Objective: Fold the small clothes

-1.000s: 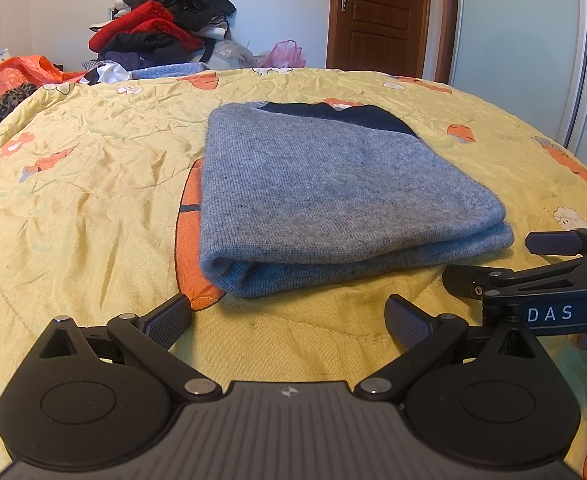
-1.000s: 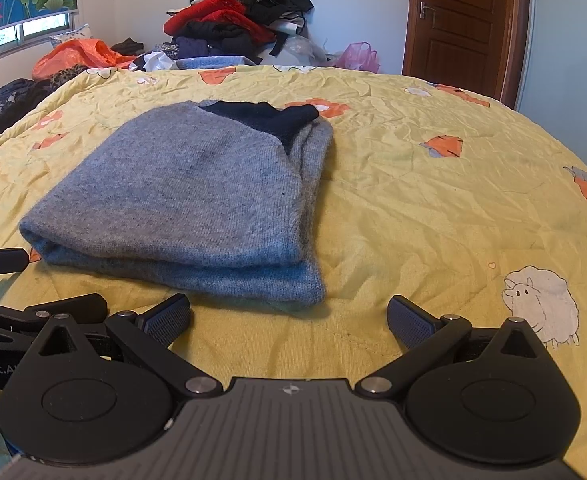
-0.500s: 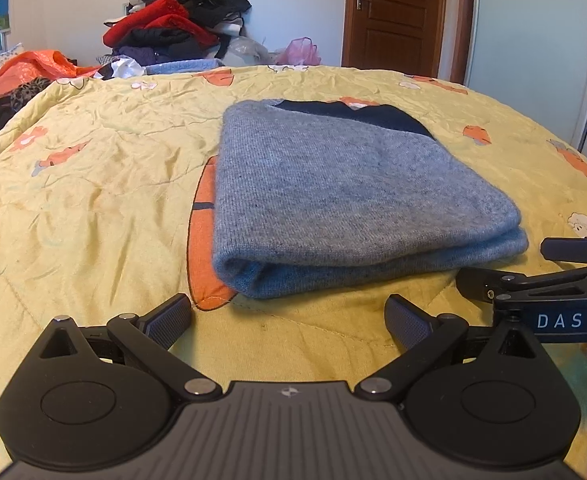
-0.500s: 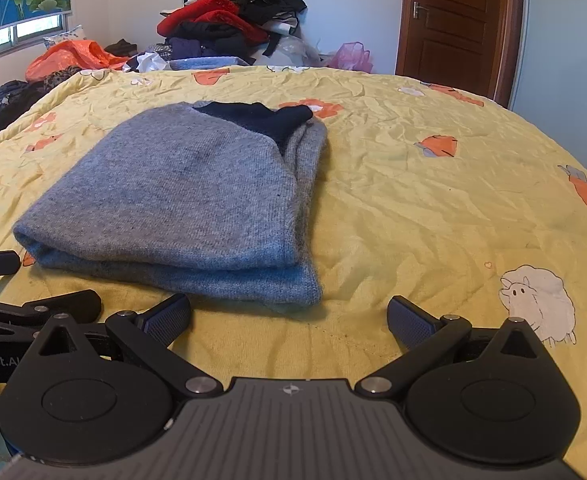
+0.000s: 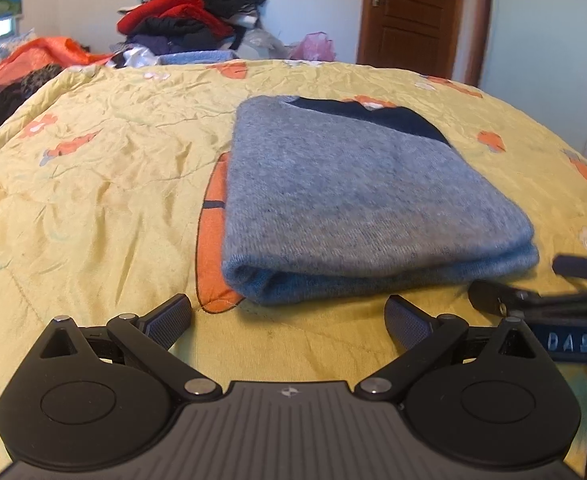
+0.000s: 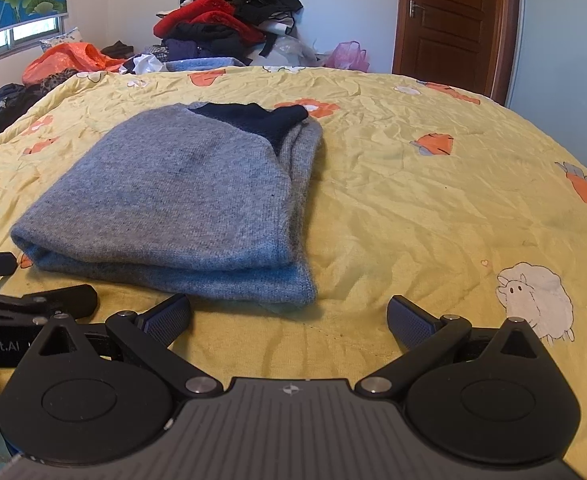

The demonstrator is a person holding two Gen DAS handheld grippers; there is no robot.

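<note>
Grey knitted sweater with a navy collar (image 5: 357, 200), folded into a compact rectangle, lies just ahead of both released, empty grippers (image 5: 289, 316) (image 6: 289, 316). Over the last second they only drifted slightly sideways, suggesting this fold is finished.

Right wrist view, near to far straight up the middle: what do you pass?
right hand-held gripper → folded grey sweater → yellow bedspread → clothes pile → wall
</note>
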